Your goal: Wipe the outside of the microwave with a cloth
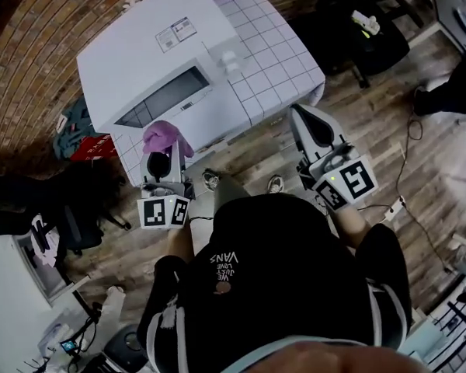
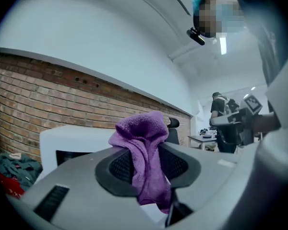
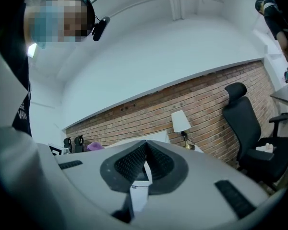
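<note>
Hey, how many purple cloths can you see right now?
1. The purple cloth is pinched in the left gripper, near the front of the microwave. The right gripper is shut on nothing. Others could be hidden out of view.

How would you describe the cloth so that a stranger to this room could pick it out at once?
Find the big white microwave on the checked table by the brick wall. By its near corner, the left gripper pinches a cloth in its jaws. It is the only purple, fluffy thing; the clothes heap beside the table is teal.
</note>
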The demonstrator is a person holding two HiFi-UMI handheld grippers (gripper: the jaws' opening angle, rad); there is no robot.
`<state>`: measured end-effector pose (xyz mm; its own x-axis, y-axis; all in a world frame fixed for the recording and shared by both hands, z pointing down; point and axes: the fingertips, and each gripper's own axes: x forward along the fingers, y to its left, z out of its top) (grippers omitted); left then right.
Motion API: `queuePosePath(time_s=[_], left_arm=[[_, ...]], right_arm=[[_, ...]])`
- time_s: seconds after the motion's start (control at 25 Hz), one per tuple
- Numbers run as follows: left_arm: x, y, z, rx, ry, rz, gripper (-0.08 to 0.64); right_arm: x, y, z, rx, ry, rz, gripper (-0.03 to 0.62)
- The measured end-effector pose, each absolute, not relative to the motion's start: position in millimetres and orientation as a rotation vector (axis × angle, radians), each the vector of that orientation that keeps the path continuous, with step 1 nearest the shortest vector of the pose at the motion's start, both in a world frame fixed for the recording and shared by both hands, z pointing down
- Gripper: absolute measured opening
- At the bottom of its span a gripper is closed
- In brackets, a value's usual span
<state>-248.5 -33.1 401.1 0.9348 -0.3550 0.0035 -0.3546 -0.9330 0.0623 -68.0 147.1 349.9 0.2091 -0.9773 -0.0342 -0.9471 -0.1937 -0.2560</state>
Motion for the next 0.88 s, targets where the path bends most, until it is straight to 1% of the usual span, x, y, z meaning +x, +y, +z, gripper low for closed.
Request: queuePosePath(time_s=[0.24,0.44,0.72,0.88], left_arm=[[-168,25,406,3.023,-0.377,0.014,0.133],[-98,48,413,3.026,-0.258,0.016,0.133],[-2,45,411,3.027,-0.321,-0.012,0.133],[35,34,404,2.986,-0.405,-0.039,0.133]], right_arm=[[-17,200,357,-2.318,1.746,-0.178,-0.003],[30,216,368,-2.344,1.682,-0.183,-0.003],[108,196,358,-2.282,1.801,-0.161,-0.003],[153,169,348,-2.216,1.878,-0.179,-0.003]])
